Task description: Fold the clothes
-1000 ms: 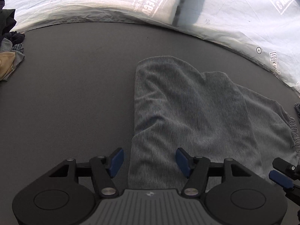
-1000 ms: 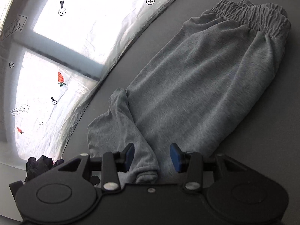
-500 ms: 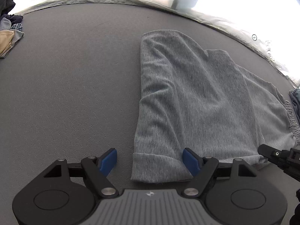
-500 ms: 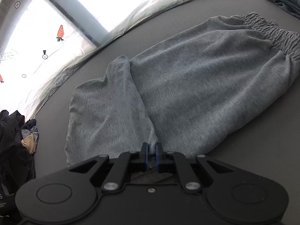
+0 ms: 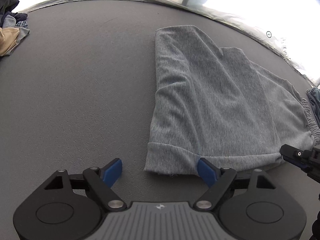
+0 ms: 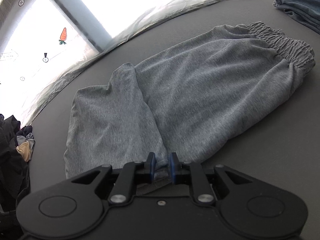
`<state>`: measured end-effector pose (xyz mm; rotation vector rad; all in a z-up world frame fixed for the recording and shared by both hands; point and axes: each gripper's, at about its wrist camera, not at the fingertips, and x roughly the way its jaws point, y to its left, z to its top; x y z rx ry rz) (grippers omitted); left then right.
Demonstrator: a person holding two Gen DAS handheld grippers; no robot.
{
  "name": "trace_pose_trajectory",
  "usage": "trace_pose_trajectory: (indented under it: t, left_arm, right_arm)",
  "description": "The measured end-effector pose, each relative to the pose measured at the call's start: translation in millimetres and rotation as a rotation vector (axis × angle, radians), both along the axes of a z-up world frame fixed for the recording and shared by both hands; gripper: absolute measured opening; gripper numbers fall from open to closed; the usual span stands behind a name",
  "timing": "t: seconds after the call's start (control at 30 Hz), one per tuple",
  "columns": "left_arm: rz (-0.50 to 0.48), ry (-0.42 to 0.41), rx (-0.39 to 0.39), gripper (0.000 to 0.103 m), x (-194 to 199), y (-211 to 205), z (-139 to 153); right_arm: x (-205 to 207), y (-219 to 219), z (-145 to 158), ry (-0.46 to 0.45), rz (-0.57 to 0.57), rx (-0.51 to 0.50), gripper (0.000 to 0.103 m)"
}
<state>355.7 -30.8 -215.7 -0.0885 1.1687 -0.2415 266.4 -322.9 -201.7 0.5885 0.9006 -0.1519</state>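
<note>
We see grey sweatpants (image 6: 200, 92) lying flat mid-table, toward its far edge | our right gripper (image 6: 161, 167) pinches a hem fold, jaws just easing apart | our left gripper (image 5: 160, 169) just widening, straddling the cuff without gripping it | table (image 5: 80, 90)

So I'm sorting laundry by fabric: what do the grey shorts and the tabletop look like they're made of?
The grey shorts look like a soft heathered knit, probably cotton-blend jersey or fleece: matte, with flecked grey yarn, soft rounded folds and a gathered elastic waistband. The tabletop looks like a dark grey mat with a fine pebbled, matte surface, perhaps rubber or foam; the exact material cannot be told.
</note>
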Motion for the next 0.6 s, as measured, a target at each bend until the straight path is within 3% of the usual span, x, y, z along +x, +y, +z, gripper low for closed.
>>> trace_pose_trajectory:
  t: [0.3, 0.5, 0.6]
  left_arm:
    - [0.042, -0.027, 0.045, 0.083, 0, -9, 18]
    - [0.121, -0.02, -0.002, 0.083, 25, -9, 18]
    - [0.138, -0.026, 0.018, 0.083, 45, -12, 15]
  right_arm:
    - [-7, -8, 19, -0.026, 0.05, -0.051, 0.029]
    - [27, -20, 22, -0.053, 0.104, -0.07, 0.035]
    - [63, -25, 16, -0.065, 0.138, -0.056, 0.036]
